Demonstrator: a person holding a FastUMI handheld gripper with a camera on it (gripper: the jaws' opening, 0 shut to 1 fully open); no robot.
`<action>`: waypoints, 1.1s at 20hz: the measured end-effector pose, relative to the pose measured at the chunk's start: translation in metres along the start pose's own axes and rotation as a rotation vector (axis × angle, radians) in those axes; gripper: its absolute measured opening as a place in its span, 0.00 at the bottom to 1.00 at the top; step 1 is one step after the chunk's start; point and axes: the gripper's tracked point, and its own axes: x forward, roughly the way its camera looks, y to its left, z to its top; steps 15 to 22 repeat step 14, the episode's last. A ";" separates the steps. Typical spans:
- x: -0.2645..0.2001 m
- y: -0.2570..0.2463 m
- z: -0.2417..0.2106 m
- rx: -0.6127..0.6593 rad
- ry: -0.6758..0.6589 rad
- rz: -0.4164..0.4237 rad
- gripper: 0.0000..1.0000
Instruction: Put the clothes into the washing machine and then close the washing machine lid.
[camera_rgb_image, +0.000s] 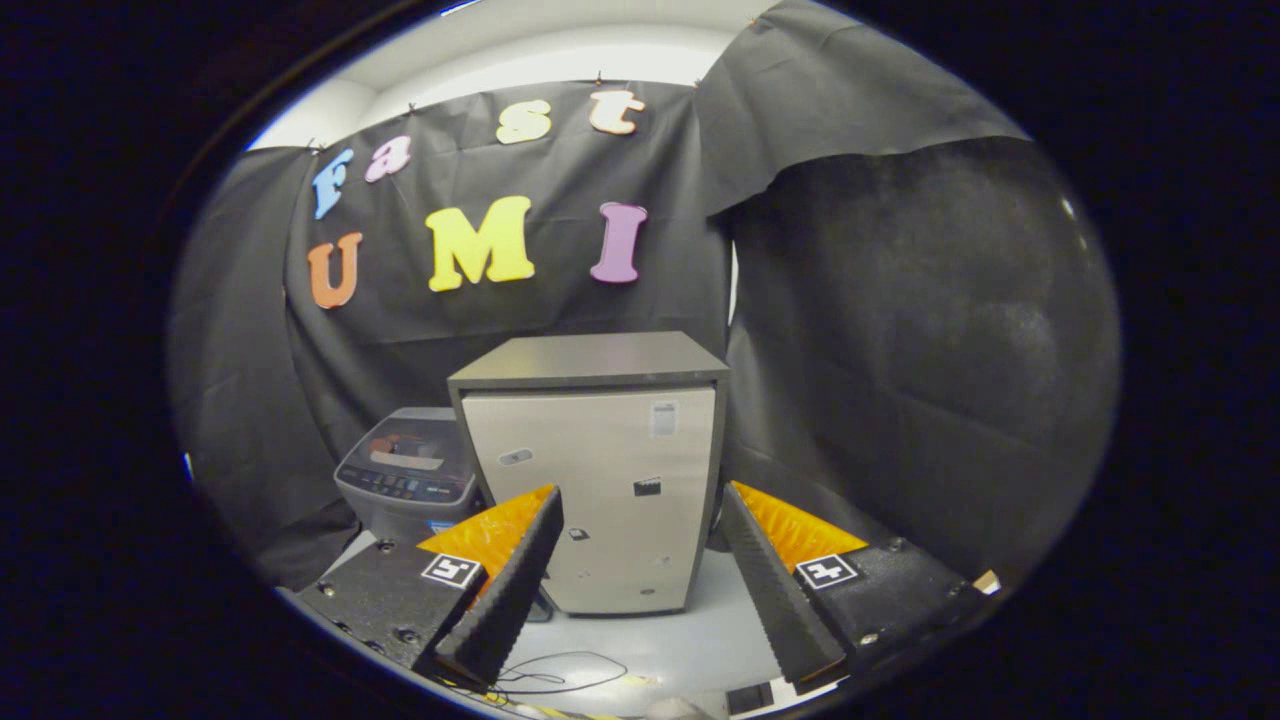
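Gripper (640, 515) was held up off the floor, its two fingers (505, 590) spread wide apart with nothing between them. Neither finger touched anything.

Landmark: a grey cabinet (600, 480) with a pale front door, standing on the light floor (660, 640) just ahead of the fingers and showing through the gap between them. Its flat darker top sat level. A few small stickers were on the door; too small to make out.

Washing machine (408, 470) stood just beside the cabinet on its left, partly tucked behind the cabinet's front corner. It was shorter than the cabinet. Its sloping top panel with a row of buttons faced the camera. Whether the lid was up or down, could not tell from this angle. The left finger's tip lay in front of the machine's lower right part.

Clothes: could not pick any out around the cabinet or the machine.

Black cloth wall (900, 350) hung behind and to the right of the cabinet, draped down to the floor.

A thin dark cable (560, 675) lay looped on the floor in front of the cabinet, near the base of the left finger.
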 end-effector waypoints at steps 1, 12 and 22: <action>-0.002 0.003 -0.001 -0.007 -0.014 0.017 0.99; -0.004 0.006 -0.025 -0.053 -0.001 0.016 0.99; -0.001 0.004 -0.025 -0.040 0.004 0.008 1.00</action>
